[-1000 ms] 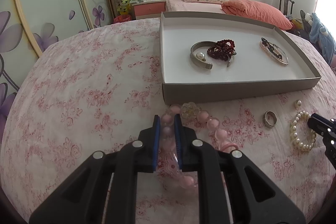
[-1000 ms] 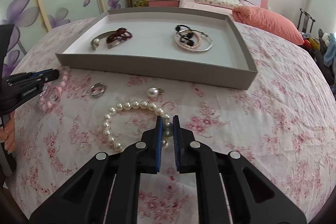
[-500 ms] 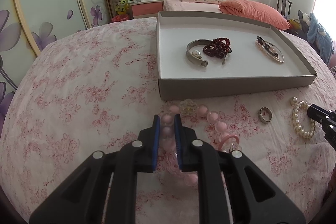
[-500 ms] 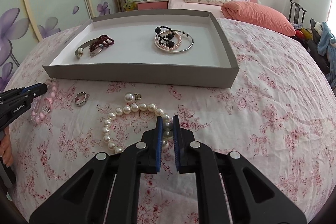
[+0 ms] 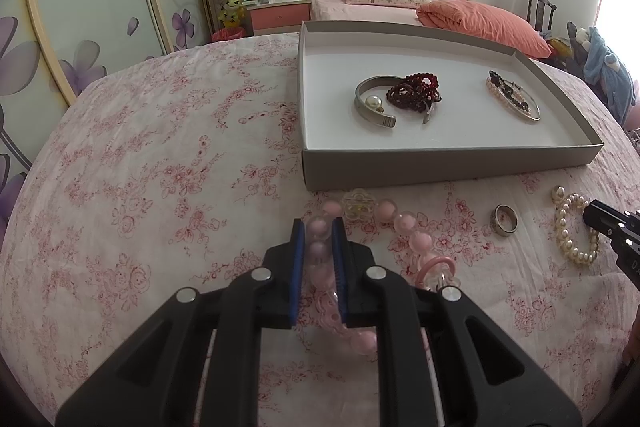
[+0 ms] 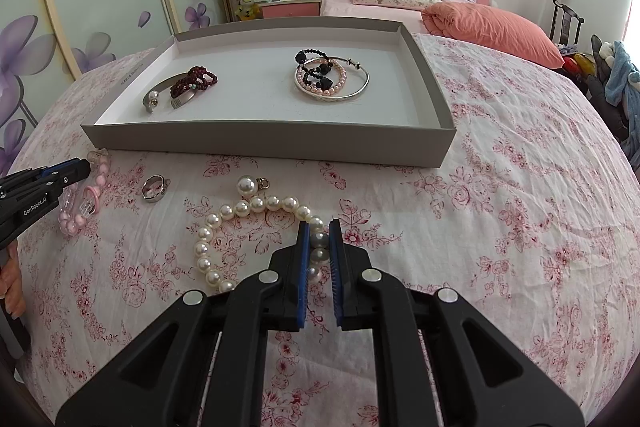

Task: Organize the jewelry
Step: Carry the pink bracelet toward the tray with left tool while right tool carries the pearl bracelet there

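While tray (image 6: 248, 143) looks nearer than second ago, both fingers stay clamped: left gripper (image 5: 318, 227) pinching pink bead bracelet (image 5: 404, 227), right gripper (image 6: 319, 227) pinching pearl bracelet (image 6: 224, 223). Likely lift-and-carry starting; ring (image 6: 154, 188) remains on bed.

- Cloth (image 5: 140, 167): thin printed cotton-like fabric, matt, lightly creased.
- Tray (image 6: 260, 139): stiff grey card, matt outside; inner floor white, smooth, paper-like.
- Pink beads (image 5: 404, 223): translucent, glassy or plastic, glossy, with some clear faceted pieces.
- Pearls (image 6: 224, 215): cream, smooth, with a soft lustrous sheen.
- Ring (image 6: 154, 188): polished metal, bright highlights.
- Cuff (image 5: 368, 95): brushed grey metal, dull satin finish.
- Dark red beads (image 5: 416, 93): small, glossy.
- Bangle (image 6: 352, 89): thin silvery metal, shiny.
- Left gripper (image 5: 318, 247), right gripper (image 6: 319, 247): black matt plastic bodies, ribbed blue pads, bright metal screw heads.
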`<state>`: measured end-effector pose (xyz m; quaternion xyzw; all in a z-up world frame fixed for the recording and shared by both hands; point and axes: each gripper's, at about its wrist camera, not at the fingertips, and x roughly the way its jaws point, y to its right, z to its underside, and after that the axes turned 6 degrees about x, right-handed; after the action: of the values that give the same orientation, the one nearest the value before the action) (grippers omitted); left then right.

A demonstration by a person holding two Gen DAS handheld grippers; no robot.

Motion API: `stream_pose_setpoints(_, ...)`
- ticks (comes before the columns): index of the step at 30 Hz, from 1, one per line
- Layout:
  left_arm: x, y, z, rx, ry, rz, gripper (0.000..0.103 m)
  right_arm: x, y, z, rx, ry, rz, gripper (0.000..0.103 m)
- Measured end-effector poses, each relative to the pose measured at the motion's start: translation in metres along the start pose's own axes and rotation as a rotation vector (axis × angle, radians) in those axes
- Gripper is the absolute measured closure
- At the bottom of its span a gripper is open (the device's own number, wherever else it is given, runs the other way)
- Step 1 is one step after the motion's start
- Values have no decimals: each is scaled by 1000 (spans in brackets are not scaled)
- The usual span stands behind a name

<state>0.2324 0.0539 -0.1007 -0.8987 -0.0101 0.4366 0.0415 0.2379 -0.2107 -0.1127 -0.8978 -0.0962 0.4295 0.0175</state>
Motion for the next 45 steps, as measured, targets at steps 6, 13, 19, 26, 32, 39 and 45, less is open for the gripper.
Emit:
stream_pose_setpoints(6, -7, -11, 9, -60, 11, 40, 89, -14, 8, 6, 23, 46, 0, 93)
stream_pose_setpoints(13, -32, -21, 21, -127, 79, 115, 89, -48, 17, 1, 75, 172, -50, 93)
stream_pose_setpoints(19, -59, -18, 18, -143, 165, 171, 89, -72, 11, -5, 86, 253, -99, 93)
stream_pose_setpoints(26, -84, -8, 16, -135, 241, 218, 89, -87, 8, -10, 110, 302, -135, 93)
stream_pose_setpoints(32, -102, 3, 14, -117, 292, 232, 89, -93, 3, -9, 121, 329, -161, 93)
stream_pose_setpoints(39, -121, 9, 9, -109, 346, 236, 89, -102, 0, -12, 127, 369, -166, 93)
stream_pose_setpoints(45, -139, 17, 3, -96, 399, 232, 89, -112, -4, -16, 110, 413, -164, 93)
